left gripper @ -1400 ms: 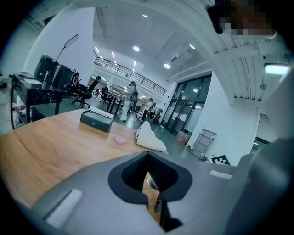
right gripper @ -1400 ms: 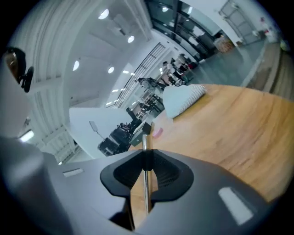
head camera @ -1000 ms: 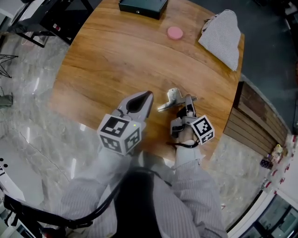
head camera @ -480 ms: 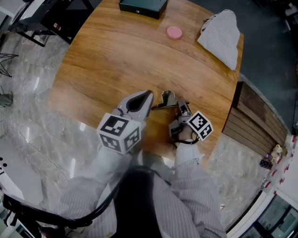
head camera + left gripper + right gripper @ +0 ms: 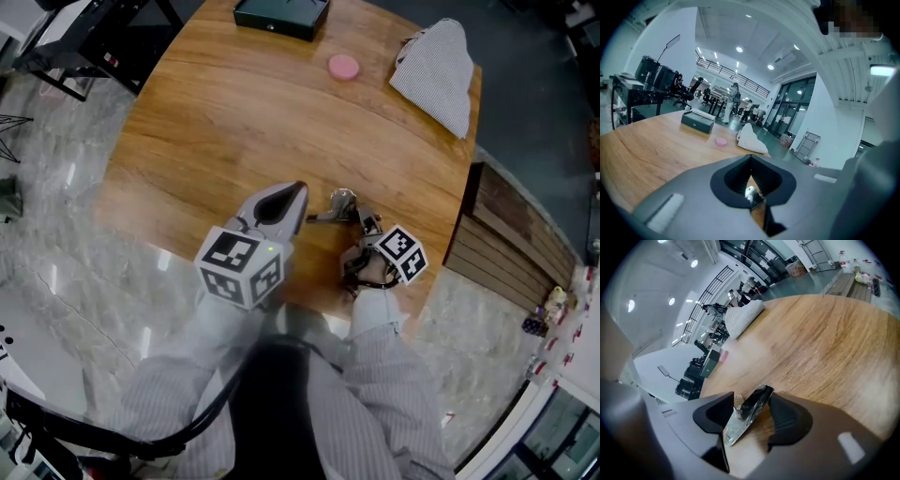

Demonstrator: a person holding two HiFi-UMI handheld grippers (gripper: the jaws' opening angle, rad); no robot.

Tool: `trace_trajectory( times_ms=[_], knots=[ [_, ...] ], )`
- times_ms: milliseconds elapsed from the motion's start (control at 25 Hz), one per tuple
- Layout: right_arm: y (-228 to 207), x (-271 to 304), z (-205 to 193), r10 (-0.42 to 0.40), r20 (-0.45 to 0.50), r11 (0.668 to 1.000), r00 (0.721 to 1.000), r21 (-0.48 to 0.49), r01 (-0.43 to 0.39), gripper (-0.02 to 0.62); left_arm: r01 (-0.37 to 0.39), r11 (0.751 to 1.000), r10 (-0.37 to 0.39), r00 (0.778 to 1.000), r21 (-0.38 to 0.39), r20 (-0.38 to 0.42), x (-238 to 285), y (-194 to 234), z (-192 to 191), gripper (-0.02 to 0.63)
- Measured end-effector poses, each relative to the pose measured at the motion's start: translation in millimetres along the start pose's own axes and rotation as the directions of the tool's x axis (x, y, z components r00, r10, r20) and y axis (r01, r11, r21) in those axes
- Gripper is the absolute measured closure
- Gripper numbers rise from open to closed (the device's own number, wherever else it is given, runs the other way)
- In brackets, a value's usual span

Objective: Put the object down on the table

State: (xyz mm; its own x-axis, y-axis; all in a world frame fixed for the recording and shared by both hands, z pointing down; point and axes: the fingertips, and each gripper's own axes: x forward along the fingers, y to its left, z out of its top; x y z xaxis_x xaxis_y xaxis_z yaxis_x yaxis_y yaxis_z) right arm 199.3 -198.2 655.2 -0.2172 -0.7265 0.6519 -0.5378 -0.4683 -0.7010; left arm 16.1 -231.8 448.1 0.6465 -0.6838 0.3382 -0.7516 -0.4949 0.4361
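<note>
Metal piece [image 5: 339, 204] has long axis approx L-R in head view

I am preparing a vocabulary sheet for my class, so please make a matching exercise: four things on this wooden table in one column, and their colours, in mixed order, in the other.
Things:
1. box
2. small round disc
3. folded cloth
4. metal piece

Colours:
a. shiny silver
b. pale with fine stripes
c. dark
d. pink

Pairs: 1-c; 2-d; 3-b; 4-a
</note>
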Motion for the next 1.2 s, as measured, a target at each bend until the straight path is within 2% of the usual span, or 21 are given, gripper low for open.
trace_trajectory(
  times_ms=[80,200,280,520,640,720,800,840,880,960,1040,1120,1200],
  knots=[
    [-3.4,-0.7,0.1,-0.051,-0.01,0.997,0.999,-0.061,0.05,0.34,0.006,1.0,-0.006,1.0,0.003,0.008,-1.1,-1.8,2.3,0.606],
    [-10.4,-3.6,-0.7,-0.143,-0.041,0.972,0.989,-0.196,0.132,0.333,0.015,1.0,-0.015,1.0,0.007,0.018,-2.2,-5.2,5.8,0.606],
    [-12.6,-8.3,1.3,-0.173,-0.054,0.954,0.983,-0.256,0.154,0.356,0.02,1.0,-0.02,0.999,0.011,0.027,-2.4,-7.6,9.8,0.606],
    [-24.8,-23.9,6.5,-0.208,-0.053,0.942,0.977,-0.282,0.185,0.363,0.039,0.999,-0.041,0.997,0.029,0.064,-6.0,-15.7,24.9,0.606],
    [-21.8,-32.1,14.2,-0.178,-0.025,0.95,0.984,-0.264,0.165,0.365,0.051,0.998,-0.053,0.996,0.039,0.077,-7.2,-22.4,30.6,0.606],
    [-2.3,-41.3,24.6,-0.114,0.02,0.955,0.993,-0.275,0.115,0.389,0.058,0.997,-0.062,0.994,0.051,0.088,-8.1,-27.2,35.6,0.606],
    [38.1,-56.1,38.0,0.002,0.077,0.949,0.997,-0.316,0.023,0.459,0.064,0.996,-0.07,0.992,0.065,0.101,-8.9,-31.7,42.3,0.606],
    [64.3,-67.5,45.9,0.071,0.113,0.936,0.991,-0.35,-0.027,0.523,0.065,0.995,-0.073,0.991,0.074,0.109,-9.4,-34.3,46.0,0.606],
    [92.9,-81.4,53.7,0.144,0.148,0.916,0.978,-0.393,-0.076,0.58,0.067,0.994,-0.077,0.99,0.085,0.116,-10.0,-37.3,50.0,0.606],
    [152.9,-113.1,65.1,0.305,0.193,0.857,0.933,-0.483,-0.18,0.583,0.073,0.991,-0.087,0.988,0.109,0.131,-11.8,-44.2,59.2,0.606],
    [207.4,-144.7,70.6,0.446,0.205,0.781,0.871,-0.565,-0.266,0.584,0.079,0.988,-0.098,0.984,0.131,0.147,-14.3,-50.7,69.8,0.606],
    [246.8,-171.3,72.0,0.529,0.212,0.702,0.822,-0.654,-0.283,0.584,0.085,0.985,-0.11,0.98,0.151,0.164,-16.5,-56.7,80.1,0.606],
    [271.6,-191.0,71.1,0.565,0.224,0.625,0.794,-0.744,-0.235,0.584,0.093,0.981,-0.123,0.976,0.168,0.177,-17.5,-62.9,88.8,0.606]
  ],
)
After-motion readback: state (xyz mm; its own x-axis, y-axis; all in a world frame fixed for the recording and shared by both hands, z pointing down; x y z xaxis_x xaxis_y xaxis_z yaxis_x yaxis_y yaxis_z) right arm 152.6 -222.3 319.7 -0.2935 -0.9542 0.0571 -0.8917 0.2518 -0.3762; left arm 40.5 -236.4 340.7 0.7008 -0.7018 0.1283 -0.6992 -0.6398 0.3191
